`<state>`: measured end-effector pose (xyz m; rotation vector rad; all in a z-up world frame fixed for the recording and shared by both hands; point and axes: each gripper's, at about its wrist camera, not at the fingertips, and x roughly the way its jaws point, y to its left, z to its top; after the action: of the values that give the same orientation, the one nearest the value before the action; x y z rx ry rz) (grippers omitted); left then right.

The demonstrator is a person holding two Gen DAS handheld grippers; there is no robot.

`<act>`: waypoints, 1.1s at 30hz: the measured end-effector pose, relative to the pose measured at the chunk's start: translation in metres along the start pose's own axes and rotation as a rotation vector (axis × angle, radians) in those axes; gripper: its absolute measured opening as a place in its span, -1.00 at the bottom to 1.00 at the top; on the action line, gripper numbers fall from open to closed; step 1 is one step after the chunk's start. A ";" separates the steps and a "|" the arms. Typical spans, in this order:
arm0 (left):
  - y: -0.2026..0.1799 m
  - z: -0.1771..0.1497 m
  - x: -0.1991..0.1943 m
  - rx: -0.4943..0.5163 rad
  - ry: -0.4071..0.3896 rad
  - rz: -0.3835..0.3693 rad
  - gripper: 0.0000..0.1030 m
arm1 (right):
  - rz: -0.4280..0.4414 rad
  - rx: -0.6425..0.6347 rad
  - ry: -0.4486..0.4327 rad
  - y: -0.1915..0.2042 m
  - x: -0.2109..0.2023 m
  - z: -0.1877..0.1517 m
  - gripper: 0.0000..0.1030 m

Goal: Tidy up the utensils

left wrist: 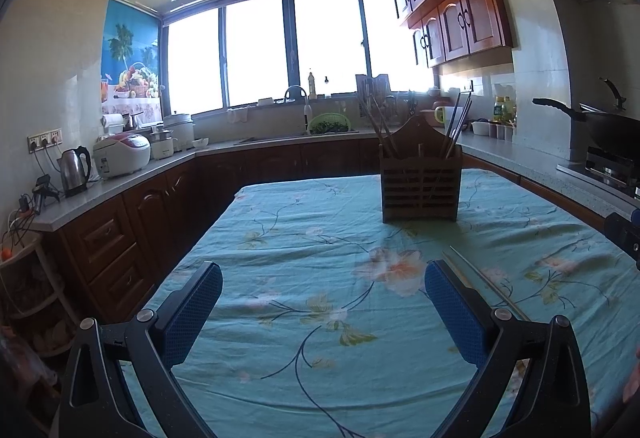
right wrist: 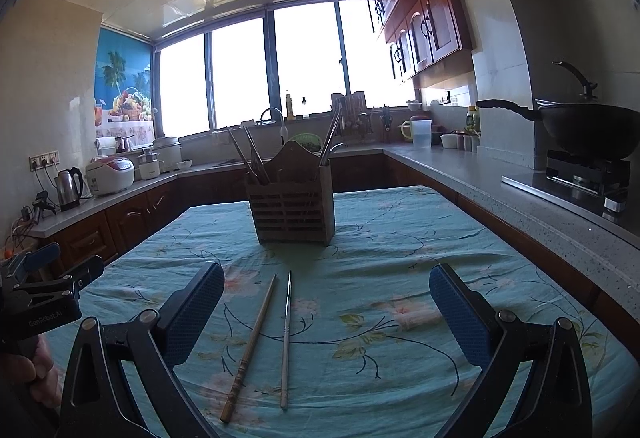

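A brown wooden utensil holder (left wrist: 420, 189) (right wrist: 292, 209) stands on the floral teal tablecloth (left wrist: 304, 238) (right wrist: 400, 238), with several chopsticks sticking up from both its left and right sections. Two loose chopsticks lie side by side on the cloth: a wooden chopstick (right wrist: 250, 346) and a metal chopstick (right wrist: 286, 338). Both lie between the blue pads of my right gripper (right wrist: 328, 318), which is open and holds nothing. My left gripper (left wrist: 324, 314) is open over bare cloth, and the loose chopsticks (left wrist: 480, 286) lie partly hidden behind its right finger.
A kitchen counter (right wrist: 460, 165) wraps around the table. It carries a wok on a stove (right wrist: 588, 133) on the right, with a kettle (left wrist: 74, 169) and a rice cooker (left wrist: 122, 153) on the left. The sink and windows are behind. A hand (right wrist: 24, 366) holds the left gripper.
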<state>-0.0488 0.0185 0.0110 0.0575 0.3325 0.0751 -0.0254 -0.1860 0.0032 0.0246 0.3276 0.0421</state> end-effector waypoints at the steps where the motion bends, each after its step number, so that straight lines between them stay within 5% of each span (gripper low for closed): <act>1: 0.000 0.000 0.000 0.001 0.001 0.000 0.99 | 0.000 0.000 -0.001 0.000 0.000 0.000 1.00; 33: -0.001 0.006 0.007 0.003 0.017 -0.018 0.99 | 0.007 0.003 0.002 0.004 -0.001 0.007 1.00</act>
<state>-0.0398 0.0181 0.0147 0.0568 0.3499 0.0575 -0.0239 -0.1821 0.0097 0.0285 0.3294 0.0483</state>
